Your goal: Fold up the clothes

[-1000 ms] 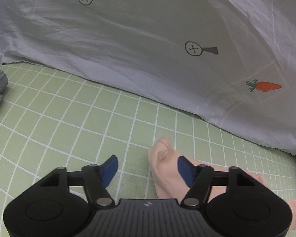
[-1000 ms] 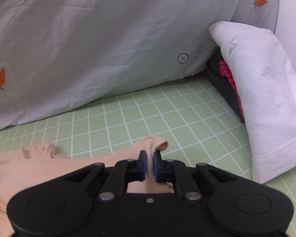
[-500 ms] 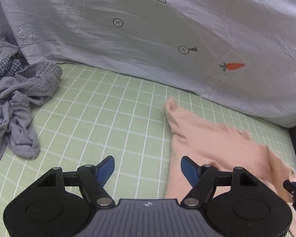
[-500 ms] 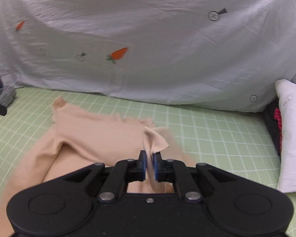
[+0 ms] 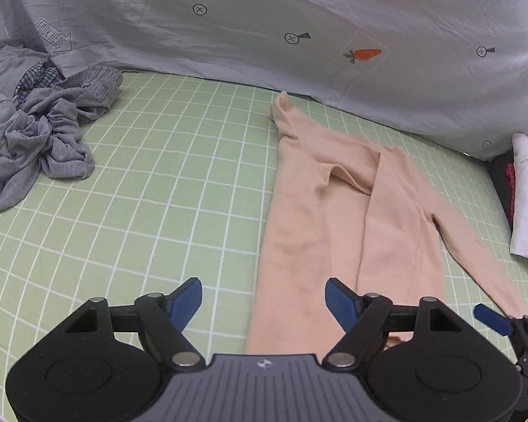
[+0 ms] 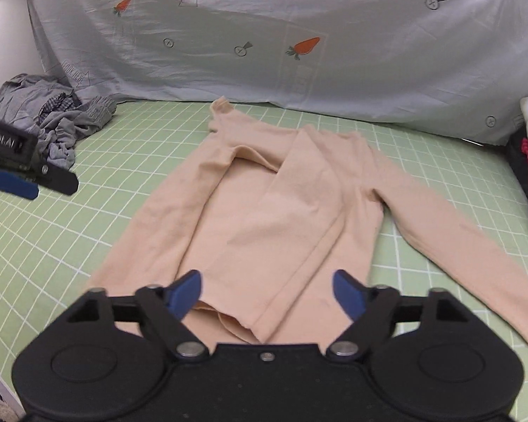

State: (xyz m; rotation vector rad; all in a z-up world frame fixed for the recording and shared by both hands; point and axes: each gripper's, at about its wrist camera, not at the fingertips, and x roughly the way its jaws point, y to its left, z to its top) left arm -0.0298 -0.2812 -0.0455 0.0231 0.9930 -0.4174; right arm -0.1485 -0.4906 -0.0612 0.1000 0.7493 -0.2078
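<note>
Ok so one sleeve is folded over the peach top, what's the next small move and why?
Probably take the right gripper to the right sleeve and fold it inward. Both grippers are open and hold nothing. On the peach top the left sleeve lies folded across the body, while the right one stretches out flat on the green grid mat.

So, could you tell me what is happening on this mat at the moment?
A person with a gripper in each hand is folding a peach long-sleeved top on the green grid mat. One sleeve is already folded across the body; the other lies stretched out to the side. The left gripper and the right gripper are both open, holding nothing. A grey clothes pile waits at the mat's far left.
</note>
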